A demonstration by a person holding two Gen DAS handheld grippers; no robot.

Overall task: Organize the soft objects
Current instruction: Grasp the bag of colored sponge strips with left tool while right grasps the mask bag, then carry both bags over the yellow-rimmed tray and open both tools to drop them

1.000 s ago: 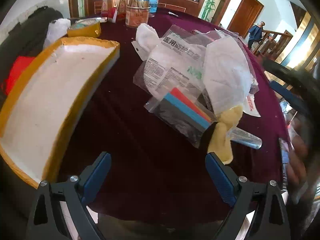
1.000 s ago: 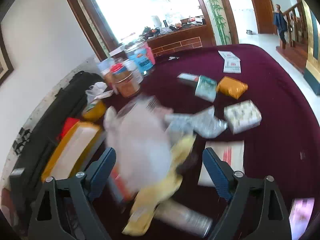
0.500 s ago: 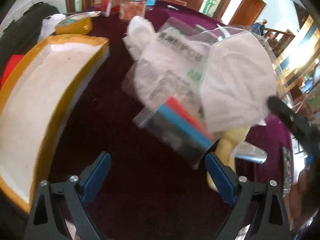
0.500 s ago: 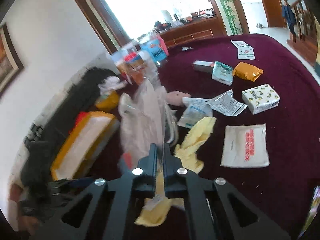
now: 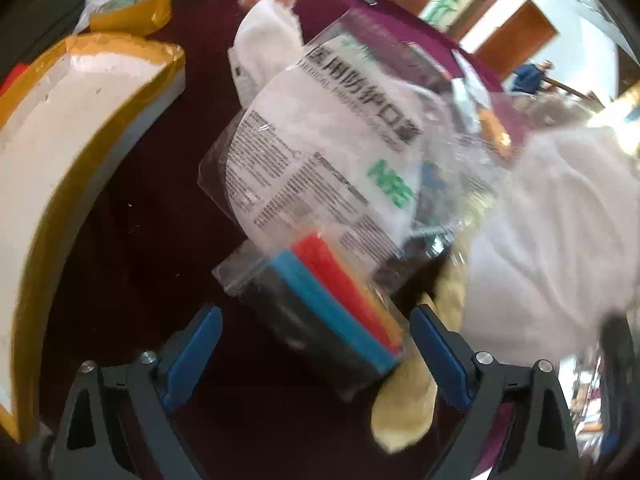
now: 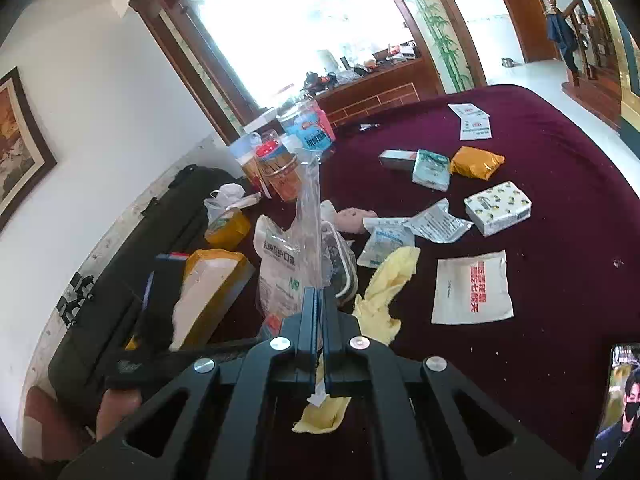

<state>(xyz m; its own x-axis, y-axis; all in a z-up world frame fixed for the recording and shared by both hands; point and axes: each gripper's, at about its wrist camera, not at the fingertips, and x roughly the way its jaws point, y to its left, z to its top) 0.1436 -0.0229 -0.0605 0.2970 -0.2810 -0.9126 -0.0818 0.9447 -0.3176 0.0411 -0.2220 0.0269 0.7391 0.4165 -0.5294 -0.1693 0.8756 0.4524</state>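
On the left of the dark red surface (image 6: 560, 208) lies a yellow-edged white box (image 5: 60, 152). Near the middle, the left gripper (image 5: 316, 344) has its fingers released, spread before a clear bag of coloured sheets (image 5: 332, 304). Right gripper (image 6: 320, 304) fingers are clenched on a clear plastic bag (image 6: 310, 216), lifted beside the yellow cloth (image 6: 388, 280).

Left gripper (image 5: 316, 344): blue-padded jaws stand wide apart, gripping nothing. Between and just beyond them lies a clear bag of coloured sheets (image 5: 320, 304), overlapped on its far side by a printed mask packet (image 5: 320, 152). Yellow cloth (image 5: 404, 416) near right. Yellow-edged white foam block (image 5: 60, 152) left, on maroon tablecloth (image 5: 152, 208).
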